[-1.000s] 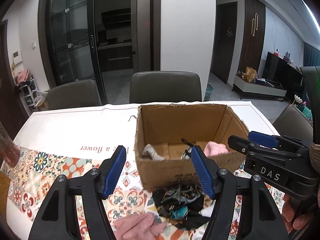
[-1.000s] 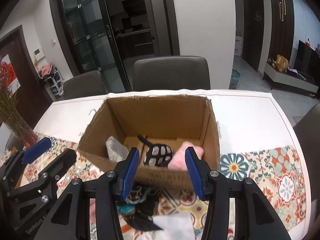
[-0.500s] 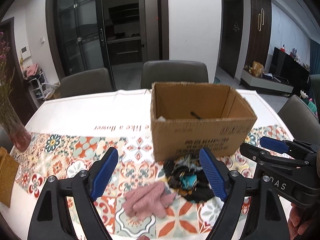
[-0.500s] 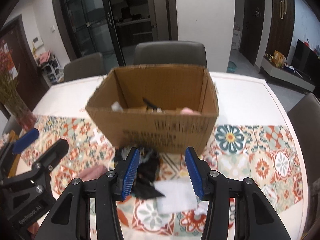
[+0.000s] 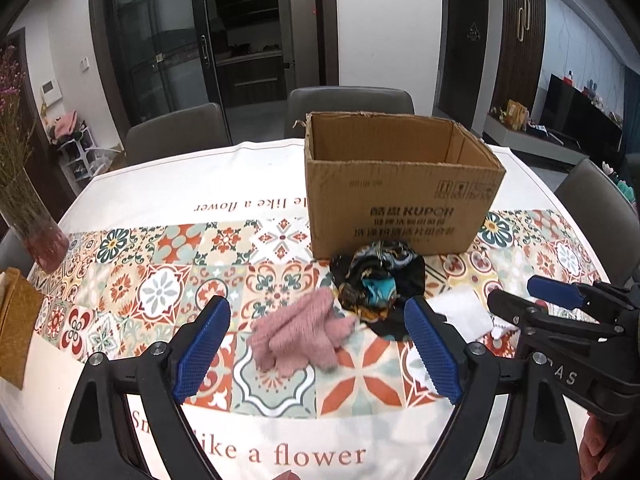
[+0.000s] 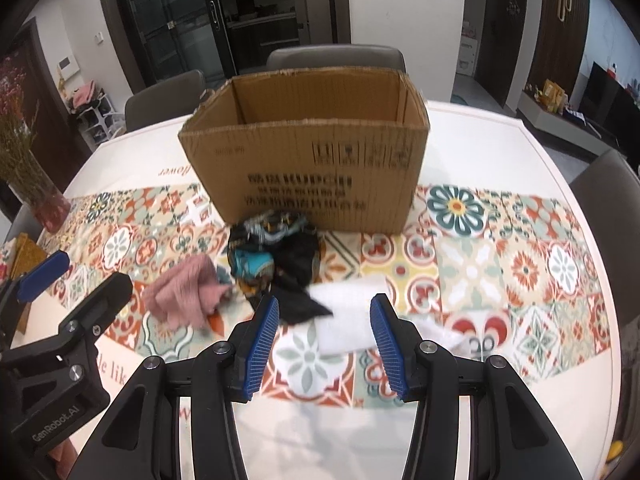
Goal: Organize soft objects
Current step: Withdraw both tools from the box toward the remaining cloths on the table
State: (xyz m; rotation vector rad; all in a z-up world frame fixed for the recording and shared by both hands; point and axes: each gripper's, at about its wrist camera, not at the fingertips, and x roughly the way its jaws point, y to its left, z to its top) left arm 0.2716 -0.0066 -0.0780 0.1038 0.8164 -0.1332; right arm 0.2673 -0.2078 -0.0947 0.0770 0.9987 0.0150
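Observation:
A pink fuzzy glove (image 5: 304,330) (image 6: 186,292) lies on the patterned tablecloth, just ahead of my left gripper (image 5: 316,350), whose jaws are opening with nothing between them. Beside the glove sits a crumpled dark patterned scarf (image 5: 380,280) (image 6: 276,258), in front of the open cardboard box (image 5: 400,196) (image 6: 308,168). A white cloth (image 6: 346,320) (image 5: 462,314) lies right of the scarf, just ahead of my right gripper (image 6: 324,338), which stands open and empty above the table. The box's inside is hidden from here.
A glass vase (image 5: 34,224) of dried flowers stands at the table's left edge, with a yellow-brown mat (image 5: 16,332) near it. Grey chairs (image 5: 350,104) ring the table's far side and right. A small white crumpled piece (image 6: 444,334) lies right of the white cloth.
Both grippers pulled back from over the box and sank toward the table's near side. The left jaws widened. The box's contents dropped out of sight; glove, scarf and white cloth came into view.

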